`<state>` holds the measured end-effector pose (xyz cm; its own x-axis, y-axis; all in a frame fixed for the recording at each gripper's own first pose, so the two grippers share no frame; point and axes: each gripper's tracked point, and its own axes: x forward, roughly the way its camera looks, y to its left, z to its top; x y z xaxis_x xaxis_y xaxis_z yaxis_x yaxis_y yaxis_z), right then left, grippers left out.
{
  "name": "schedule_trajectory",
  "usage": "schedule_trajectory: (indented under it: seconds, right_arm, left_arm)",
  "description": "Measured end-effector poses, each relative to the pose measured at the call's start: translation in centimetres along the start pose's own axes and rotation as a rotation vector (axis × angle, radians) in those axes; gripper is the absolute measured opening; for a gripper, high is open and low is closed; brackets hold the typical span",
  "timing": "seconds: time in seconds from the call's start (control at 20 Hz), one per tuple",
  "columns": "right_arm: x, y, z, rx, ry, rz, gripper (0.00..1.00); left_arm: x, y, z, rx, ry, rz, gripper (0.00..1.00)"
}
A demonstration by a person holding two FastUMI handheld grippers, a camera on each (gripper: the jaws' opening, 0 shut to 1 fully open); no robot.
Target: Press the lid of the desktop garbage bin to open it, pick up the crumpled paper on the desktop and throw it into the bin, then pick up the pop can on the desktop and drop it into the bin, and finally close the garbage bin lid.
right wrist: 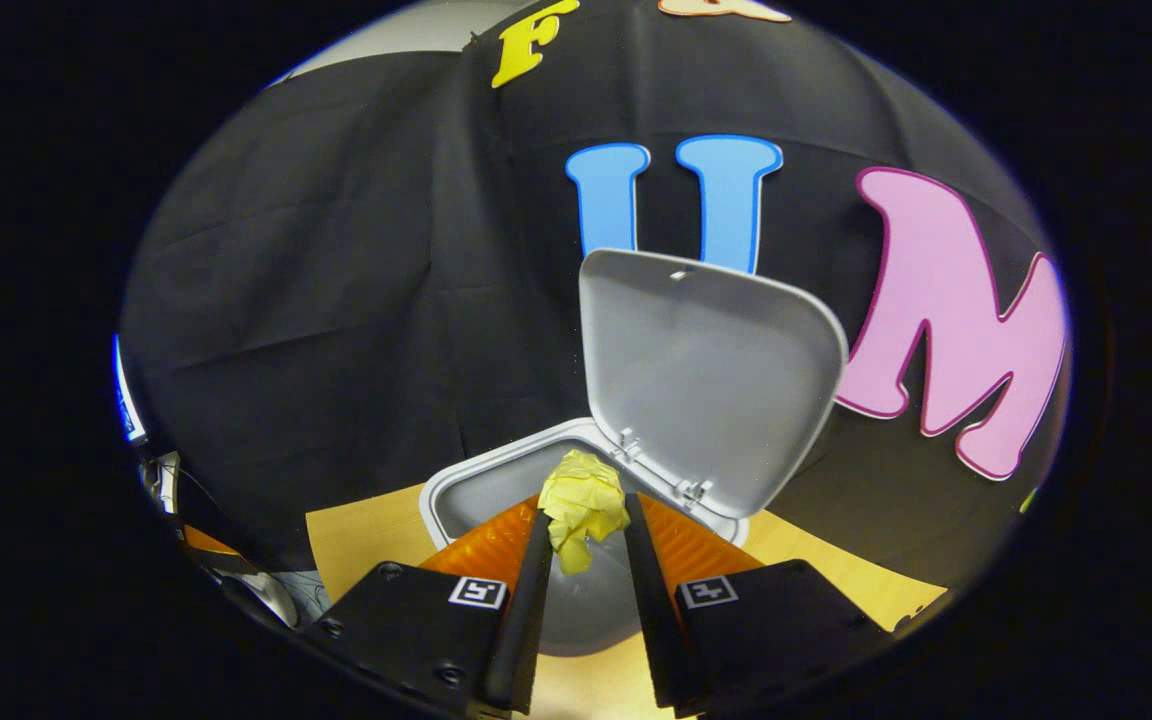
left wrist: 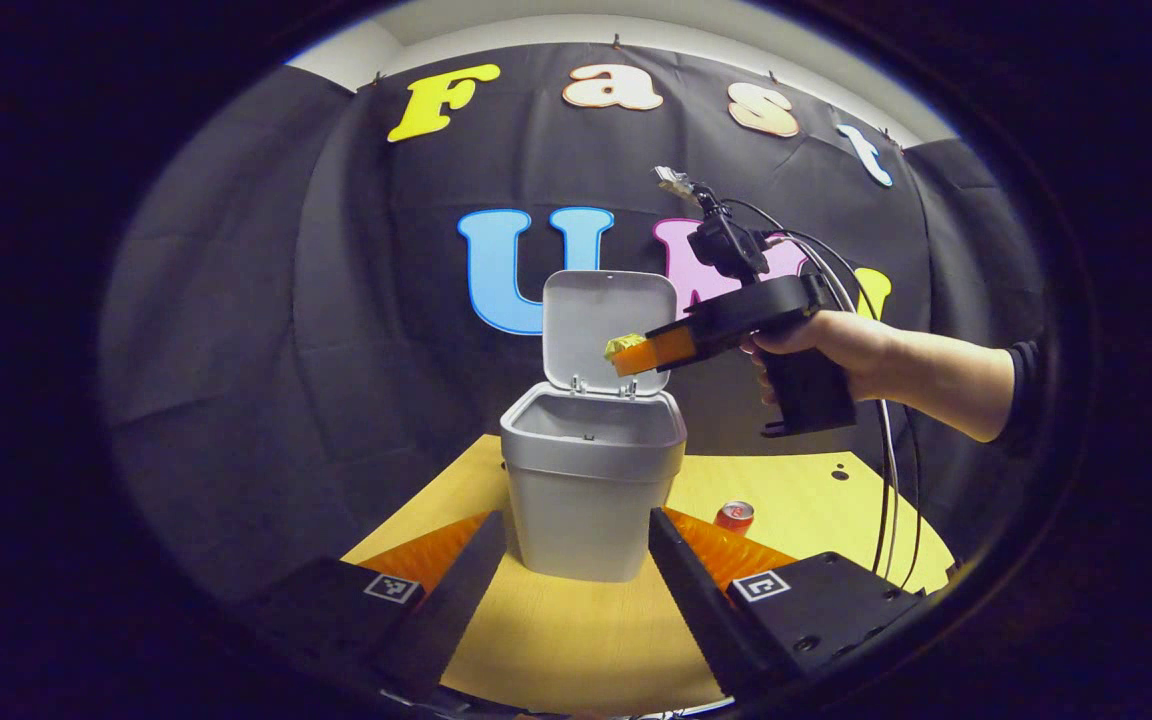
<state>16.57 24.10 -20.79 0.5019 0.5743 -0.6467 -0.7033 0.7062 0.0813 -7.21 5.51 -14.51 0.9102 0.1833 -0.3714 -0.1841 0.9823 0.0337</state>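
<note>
A grey desktop bin [left wrist: 591,480] stands on the yellow table with its lid [left wrist: 608,325] swung upright. A person's hand holds my right gripper [left wrist: 626,352] above the bin's mouth, shut on a crumpled yellow paper [left wrist: 621,346]. In the right gripper view the paper [right wrist: 583,505] is pinched between the fingertips over the open bin [right wrist: 496,490], with the lid [right wrist: 706,385] standing behind. A red pop can [left wrist: 734,516] stands on the table right of the bin. My left gripper [left wrist: 576,530] is open, its fingers on either side of the bin's base and nearer the camera.
The yellow table [left wrist: 576,630] ends at the black cloth wall behind the bin. Cables [left wrist: 886,480] hang from the right gripper down past the table's right side. Part of the left gripper unit [right wrist: 206,555] shows at the far left of the right gripper view.
</note>
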Motion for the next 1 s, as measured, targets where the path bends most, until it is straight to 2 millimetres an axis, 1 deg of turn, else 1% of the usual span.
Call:
schedule_trajectory:
  seconds: [0.05, 0.1, 0.2, 0.25, 0.3, 0.35, 0.4, 0.5, 0.6, 0.7, 0.75, 0.9, 0.95, 1.0]
  right_arm:
    - [0.5, 0.3, -0.2, 0.002, 0.005, 0.003, 0.36]
    - [0.8, 0.6, -0.2, 0.005, 0.007, 0.008, 0.53]
    - [1.3, 0.6, -0.4, 0.011, 0.012, 0.002, 0.60]
    - [1.3, 0.3, -0.4, 0.011, 0.013, -0.009, 0.58]
    - [1.5, 0.2, -0.6, 0.014, 0.011, -0.015, 0.72]
    - [1.4, -0.4, -0.5, 0.020, 0.001, -0.036, 0.85]
    - [0.8, -0.9, -0.2, 0.028, -0.017, -0.054, 0.99]
    - [-0.5, -2.5, 0.4, 0.046, -0.066, -0.109, 0.99]
    - [-2.8, -4.5, 1.2, 0.054, -0.128, -0.181, 0.98]
    - [-5.9, -6.9, 1.8, 0.044, -0.194, -0.269, 0.99]
    - [-7.6, -8.2, 1.7, 0.037, -0.222, -0.311, 0.98]
    - [-13.0, -11.4, 0.9, 0.038, -0.287, -0.426, 0.98]
    - [-15.0, -12.3, 0.4, 0.042, -0.308, -0.465, 0.98]
    - [-17.1, -13.5, -0.2, 0.044, -0.325, -0.510, 0.98]
  left_arm:
    - [-0.3, 0.6, -0.2, -0.008, 0.004, 0.014, 0.97]
    - [-0.7, 1.1, -0.5, -0.012, 0.007, 0.028, 0.97]
    - [-1.1, 1.9, -0.9, -0.015, 0.013, 0.048, 0.96]
    - [-1.3, 2.2, -0.9, -0.017, 0.014, 0.053, 0.96]
    - [-1.3, 2.4, -1.1, -0.019, 0.016, 0.054, 0.96]
    - [-1.2, 2.4, -1.2, -0.021, 0.024, 0.051, 0.96]
    - [-1.0, 2.2, -1.5, -0.025, 0.029, 0.045, 0.96]
    - [-0.4, 1.8, -1.9, -0.029, 0.041, 0.021, 0.96]
    - [0.4, 0.5, -2.5, -0.021, 0.054, -0.024, 0.97]
    - [1.7, -1.2, -3.4, 0.027, 0.061, -0.073, 0.96]
    - [2.5, -2.1, -3.8, 0.056, 0.068, -0.104, 0.96]
    - [4.9, -5.9, -5.6, 0.112, 0.102, -0.219, 0.96]
    - [5.8, -7.2, -6.2, 0.119, 0.112, -0.255, 0.97]
    - [6.9, -8.7, -7.1, 0.123, 0.129, -0.292, 0.96]
